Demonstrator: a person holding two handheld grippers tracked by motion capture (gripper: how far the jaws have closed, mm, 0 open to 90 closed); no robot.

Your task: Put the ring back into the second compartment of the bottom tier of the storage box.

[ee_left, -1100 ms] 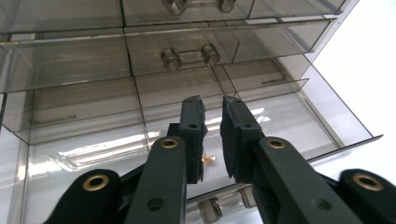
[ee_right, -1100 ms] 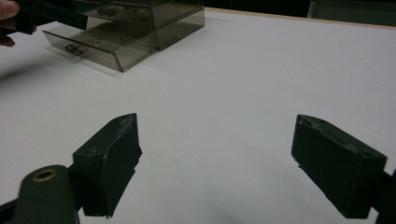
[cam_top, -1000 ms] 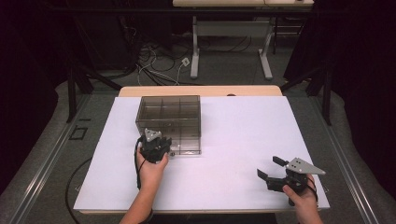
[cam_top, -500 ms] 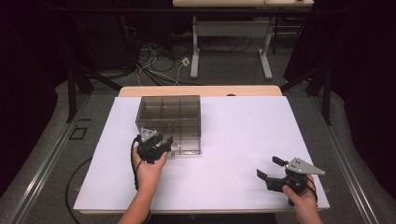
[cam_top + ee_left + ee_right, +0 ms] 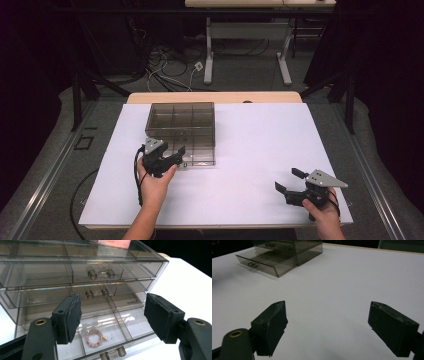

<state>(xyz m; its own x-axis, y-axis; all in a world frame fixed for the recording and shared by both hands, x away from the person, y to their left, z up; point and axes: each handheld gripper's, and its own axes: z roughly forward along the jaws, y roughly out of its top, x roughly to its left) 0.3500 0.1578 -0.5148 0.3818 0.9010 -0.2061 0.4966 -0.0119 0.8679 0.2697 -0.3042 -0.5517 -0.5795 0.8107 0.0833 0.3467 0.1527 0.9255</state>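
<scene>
A smoky clear drawer box (image 5: 182, 125) stands on the white table (image 5: 260, 140), left of centre. In the left gripper view its lowest drawer (image 5: 110, 335) is pulled out, and a pink bead bracelet (image 5: 94, 337) lies in one of its compartments. The two drawers above it are pushed in. My left gripper (image 5: 176, 156) is open at the front edge of that drawer, with its jaws (image 5: 112, 317) spread wide over the bracelet and holding nothing. My right gripper (image 5: 286, 180) is open and empty low over the bare table at the front right, far from the drawer box (image 5: 282, 253).
The drawer's small clear handle (image 5: 112, 353) sits just below my left jaws. A black cable (image 5: 137, 175) trails from the left gripper towards the front edge. Beyond the table are a desk frame (image 5: 245, 50) and floor cables (image 5: 170, 70).
The left hand has turned slightly at the drawer front, so its grey top plate now shows. The right gripper has stayed put.
</scene>
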